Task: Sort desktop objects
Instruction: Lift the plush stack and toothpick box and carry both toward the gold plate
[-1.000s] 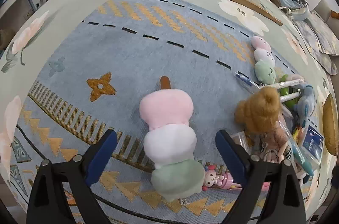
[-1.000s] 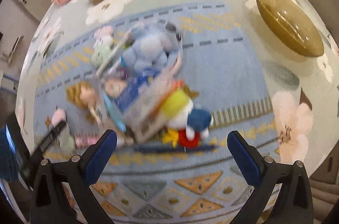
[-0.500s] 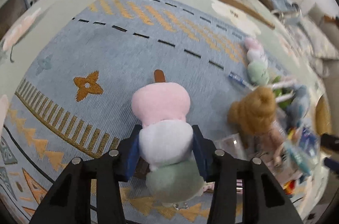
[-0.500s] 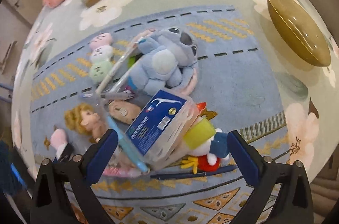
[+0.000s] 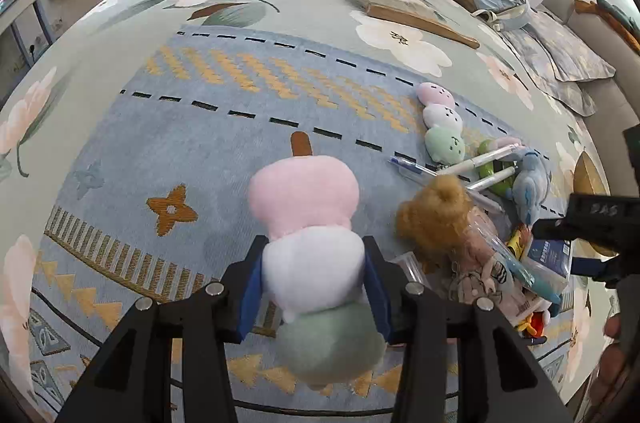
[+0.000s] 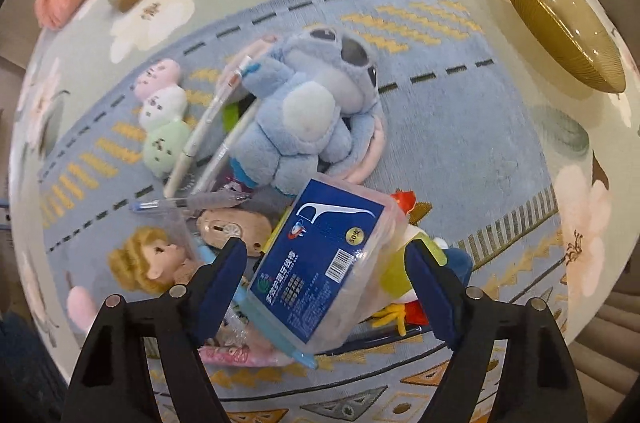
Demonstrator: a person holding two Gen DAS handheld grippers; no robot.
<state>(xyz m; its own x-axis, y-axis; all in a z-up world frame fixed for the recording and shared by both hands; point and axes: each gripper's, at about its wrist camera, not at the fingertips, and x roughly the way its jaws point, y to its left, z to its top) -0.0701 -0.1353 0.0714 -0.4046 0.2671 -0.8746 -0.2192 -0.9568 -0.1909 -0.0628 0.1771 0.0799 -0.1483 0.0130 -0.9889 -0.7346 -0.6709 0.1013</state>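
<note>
**Left gripper clamps one dango plush; right gripper straddles the floss box**

The large dango plush (image 5: pixel 312 255), three balls on one stick, lies on the blue rug (image 5: pixel 192 143), its white middle ball pinched by the left gripper (image 5: pixel 314 287). A second, smaller dango plush (image 6: pixel 162 115) lies beside two white pens (image 6: pixel 208 127). The right gripper (image 6: pixel 326 287) stands wide around one blue floss box (image 6: pixel 320 263), pads apart from it, near one blue plush (image 6: pixel 308 115) and one doll (image 6: pixel 156 259).
</note>
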